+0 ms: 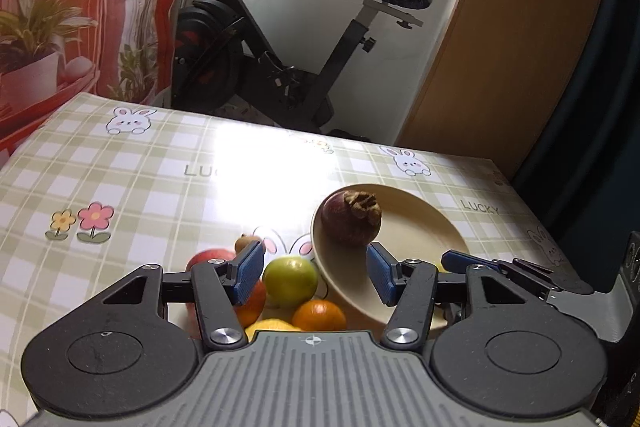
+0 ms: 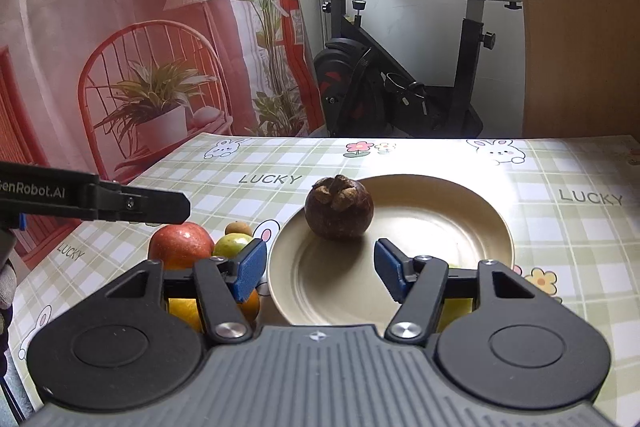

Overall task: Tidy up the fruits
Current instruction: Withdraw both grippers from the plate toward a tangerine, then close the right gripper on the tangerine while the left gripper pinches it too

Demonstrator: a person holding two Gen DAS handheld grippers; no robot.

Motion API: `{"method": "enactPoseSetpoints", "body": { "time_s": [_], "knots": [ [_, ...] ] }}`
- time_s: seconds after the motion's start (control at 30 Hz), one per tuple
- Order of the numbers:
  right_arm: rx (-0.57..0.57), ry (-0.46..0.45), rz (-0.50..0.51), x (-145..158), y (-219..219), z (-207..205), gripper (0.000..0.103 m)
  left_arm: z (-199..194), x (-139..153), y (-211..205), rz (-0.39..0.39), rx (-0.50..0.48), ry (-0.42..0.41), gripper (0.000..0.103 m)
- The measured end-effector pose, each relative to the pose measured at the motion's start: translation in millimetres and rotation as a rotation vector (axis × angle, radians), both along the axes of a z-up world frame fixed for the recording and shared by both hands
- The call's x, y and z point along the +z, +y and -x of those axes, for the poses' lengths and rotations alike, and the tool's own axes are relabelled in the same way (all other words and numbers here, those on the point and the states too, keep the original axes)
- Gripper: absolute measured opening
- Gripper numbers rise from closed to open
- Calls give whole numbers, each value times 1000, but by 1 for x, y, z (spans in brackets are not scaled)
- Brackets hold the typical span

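On the beige plate (image 2: 460, 227) sits one mangosteen (image 2: 339, 207); the other fruits, among them a green fruit (image 1: 290, 280), crowd just beside its rim. Both the left gripper (image 1: 316, 273) and the right gripper (image 2: 320, 269) are spread apart and empty. Reaching into the tight pile could push round neighbours so that they roll away.

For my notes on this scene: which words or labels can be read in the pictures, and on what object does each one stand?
"LUCKY": printed several times on the checked tablecloth.
"enRobot.AI": on the left gripper's black side, first letter cut off by the frame.
Small dark mark at the tablecloth's far right edge, left wrist view: too blurred to read.
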State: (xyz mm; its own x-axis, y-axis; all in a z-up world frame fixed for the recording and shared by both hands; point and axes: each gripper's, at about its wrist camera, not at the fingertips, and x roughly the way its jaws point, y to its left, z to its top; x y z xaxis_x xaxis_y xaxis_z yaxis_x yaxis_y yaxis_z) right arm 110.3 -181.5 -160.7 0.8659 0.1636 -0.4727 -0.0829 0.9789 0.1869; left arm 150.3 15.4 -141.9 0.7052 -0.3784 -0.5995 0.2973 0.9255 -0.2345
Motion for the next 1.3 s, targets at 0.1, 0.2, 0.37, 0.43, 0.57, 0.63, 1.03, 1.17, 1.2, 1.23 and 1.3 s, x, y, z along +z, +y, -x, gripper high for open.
{"method": "enactPoseSetpoints", "body": {
  "time_s": [0.1, 0.2, 0.37, 0.43, 0.57, 0.63, 1.03, 1.17, 1.2, 1.23, 1.3],
  "knots": [
    [11, -3, 33, -3, 8, 15, 62, 16, -5, 2, -22, -1, 2, 59],
    [20, -5, 51, -6, 13, 28, 61, 27, -6, 4, -31, -7, -3, 59],
    [39, 13, 54, -13, 19, 44, 58, 39, -9, 7, -48, -6, -15, 59],
    [57, 21, 57, -16, 21, 49, 57, 42, -10, 8, -51, -6, -14, 59],
    [93, 38, 66, -22, 27, 59, 54, 53, -17, 5, -67, -12, -7, 59],
    [121, 49, 77, -27, 33, 65, 53, 58, -19, 2, -68, -32, -2, 59],
    [220, 35, 199, -49, 53, 81, 45, 84, -34, -18, -75, -133, 17, 53],
    [298, 33, 277, -54, 55, 73, 40, 85, -40, -23, -54, -160, 43, 52],
    [316, 29, 289, -54, 56, 70, 40, 85, -42, -25, -52, -165, 51, 51],
    [323, 25, 307, -54, 56, 67, 40, 84, -43, -26, -50, -170, 58, 47],
    [329, 25, 319, -54, 54, 61, 40, 83, -45, -27, -45, -177, 69, 44]
  ]
}}
